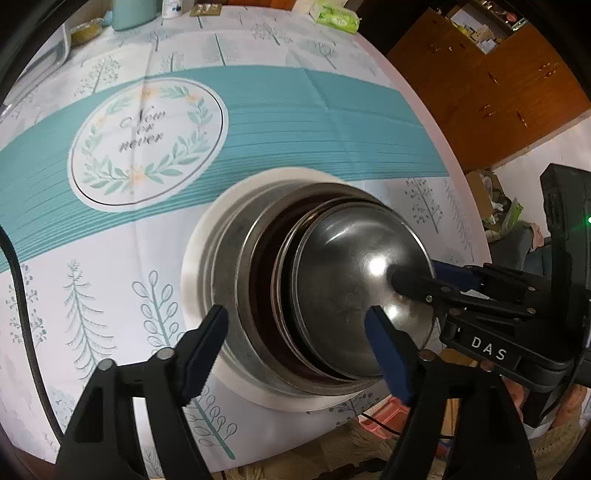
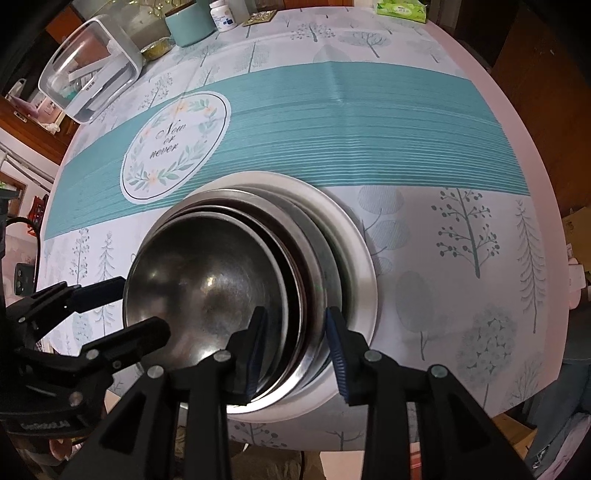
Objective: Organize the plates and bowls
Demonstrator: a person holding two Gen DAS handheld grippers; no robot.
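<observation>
A stack of steel bowls (image 1: 332, 288) sits nested on a white plate (image 1: 192, 266) near the table's front edge. The top small bowl (image 2: 207, 288) lies inside the larger ones (image 2: 317, 266), on the white plate (image 2: 354, 236). My left gripper (image 1: 295, 350) is open, its fingers straddling the near side of the stack. My right gripper (image 2: 295, 350) is open, its fingers on either side of the bowl rims. The right gripper also shows in the left wrist view (image 1: 417, 280), with one finger inside the top bowl. The left gripper shows in the right wrist view (image 2: 136, 310).
The table (image 1: 332, 110) has a white and teal cloth with a round "Now or never" print (image 1: 147, 140). At its far edge stand a teal canister (image 2: 190, 22), a pill bottle (image 2: 221, 14), a tissue pack (image 2: 400, 9) and a clear lidded box (image 2: 88, 66). A wooden cabinet (image 1: 480, 81) stands right.
</observation>
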